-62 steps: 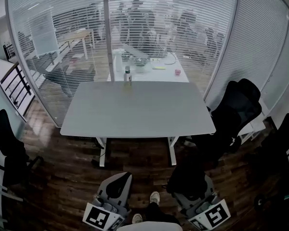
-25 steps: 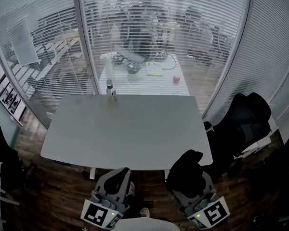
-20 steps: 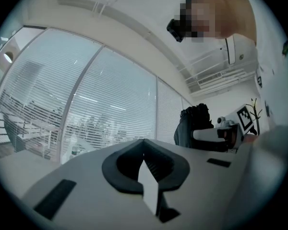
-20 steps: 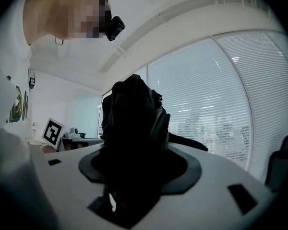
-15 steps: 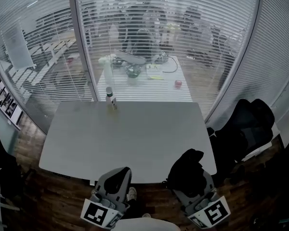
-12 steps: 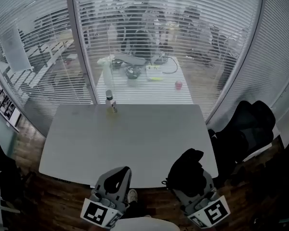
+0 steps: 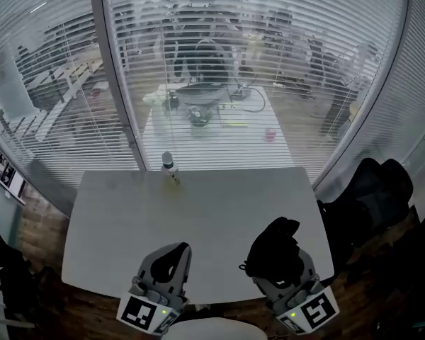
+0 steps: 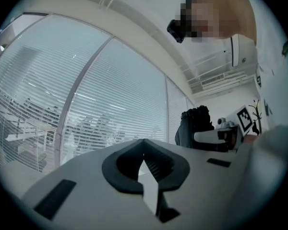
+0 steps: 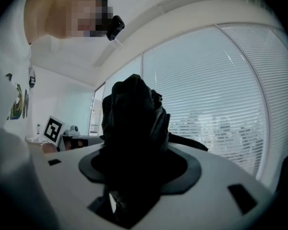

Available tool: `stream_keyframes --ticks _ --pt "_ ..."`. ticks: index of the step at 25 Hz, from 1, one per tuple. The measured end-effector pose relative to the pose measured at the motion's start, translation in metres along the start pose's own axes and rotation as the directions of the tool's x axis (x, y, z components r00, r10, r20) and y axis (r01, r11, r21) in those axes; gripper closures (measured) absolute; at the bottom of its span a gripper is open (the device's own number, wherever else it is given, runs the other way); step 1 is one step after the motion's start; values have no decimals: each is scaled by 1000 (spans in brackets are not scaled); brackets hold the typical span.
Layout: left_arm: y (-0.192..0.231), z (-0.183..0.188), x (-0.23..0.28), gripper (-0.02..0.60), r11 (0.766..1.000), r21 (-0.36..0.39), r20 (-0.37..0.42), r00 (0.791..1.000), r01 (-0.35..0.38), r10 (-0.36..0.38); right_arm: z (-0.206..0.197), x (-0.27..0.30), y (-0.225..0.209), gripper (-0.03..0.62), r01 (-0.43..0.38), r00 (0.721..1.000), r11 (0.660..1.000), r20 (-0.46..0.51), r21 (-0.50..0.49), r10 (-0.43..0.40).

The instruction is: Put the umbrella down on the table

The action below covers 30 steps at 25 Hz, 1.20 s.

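A black folded umbrella (image 7: 275, 241) bulges out of my right gripper (image 7: 279, 262), which is shut on it; in the right gripper view the umbrella (image 9: 133, 123) fills the jaws and hides the fingertips. It hangs just above the near right part of the grey table (image 7: 198, 214). My left gripper (image 7: 174, 251) hovers over the table's near edge to the left, and in the left gripper view its jaws (image 8: 144, 142) meet at the tips with nothing between them. The right gripper and umbrella (image 8: 196, 123) also show at the right of that view.
A small white-capped bottle (image 7: 169, 167) stands at the table's far edge against a glass wall with blinds (image 7: 219, 62). Black office chairs (image 7: 374, 193) crowd the right side. Behind the glass is another table (image 7: 212, 129) with small items.
Both grippers and the head camera have come forward: the grippers, earlier over the wooden floor short of the table, now hang over its near edge. The umbrella stays gripped.
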State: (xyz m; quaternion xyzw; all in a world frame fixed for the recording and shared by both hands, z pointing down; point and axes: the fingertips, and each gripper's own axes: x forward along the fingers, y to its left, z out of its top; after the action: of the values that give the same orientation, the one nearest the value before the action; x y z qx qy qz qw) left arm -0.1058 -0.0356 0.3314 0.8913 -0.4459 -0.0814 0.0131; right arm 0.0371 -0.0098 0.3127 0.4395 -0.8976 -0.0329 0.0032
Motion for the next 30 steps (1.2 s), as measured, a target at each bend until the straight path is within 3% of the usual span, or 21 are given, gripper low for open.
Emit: stream_keyframes --ticks 6,13,30 --pt "41 -8 20 569 1000 -10 -6 1000 11 -11 -8 44 -7 338 9 1000 1000 -4 4 -9" --pt "53 -11 35 569 1000 -11 -13 1000 21 -21 -13 60 -18 338 20 1000 1000 -9 10 -20" --pt "17 -18 79 569 1000 -7 -9 1000 7 -7 -16 37 -78 338 32 999 999 -13 -25 -33"
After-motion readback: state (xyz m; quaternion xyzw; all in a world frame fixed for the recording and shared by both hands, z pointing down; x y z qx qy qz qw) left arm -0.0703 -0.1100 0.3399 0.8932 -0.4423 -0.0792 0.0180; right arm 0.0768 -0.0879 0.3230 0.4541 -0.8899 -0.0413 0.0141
